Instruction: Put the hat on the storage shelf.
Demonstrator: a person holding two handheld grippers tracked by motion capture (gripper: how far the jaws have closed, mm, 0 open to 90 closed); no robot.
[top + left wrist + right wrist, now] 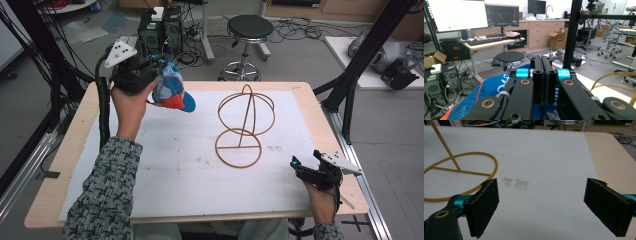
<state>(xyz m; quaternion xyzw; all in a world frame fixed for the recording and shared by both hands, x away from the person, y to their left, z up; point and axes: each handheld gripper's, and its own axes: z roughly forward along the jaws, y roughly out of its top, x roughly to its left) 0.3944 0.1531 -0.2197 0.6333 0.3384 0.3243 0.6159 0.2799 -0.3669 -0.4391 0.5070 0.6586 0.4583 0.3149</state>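
Holding a blue, white and orange cap (171, 91) aloft in the upper left of the high view, clear of the white mat (165, 170), with the left gripper (159, 67) pinched on the fabric. Seen in the left gripper view as 2 black jaws pressed flat together at centre frame, with blue cloth and orange-edged mesh (471, 105) bunched beneath and to the lower left of them. Judged as lifted and in carriage, not yet placed. Standing at centre of the high view, a yellow wire stand (245, 125) with a ring base and a looped head form on a slanted stem, bare of any cap and well apart from the raised one. Resting low at the lower right of the high view, near the mat's corner, the right gripper (300, 167), held by the other hand; shown in the right gripper view (541, 207) with its 2 jaws spread wide and nothing between them but bare mat and a faint grey smudge (515, 183), the stand's ring base at upper left. Probably left to do: carrying the cap rightward across the mat, lowering it over the looped head form, letting go. Possibly steadying the stand with the free gripper, though untouched so far.
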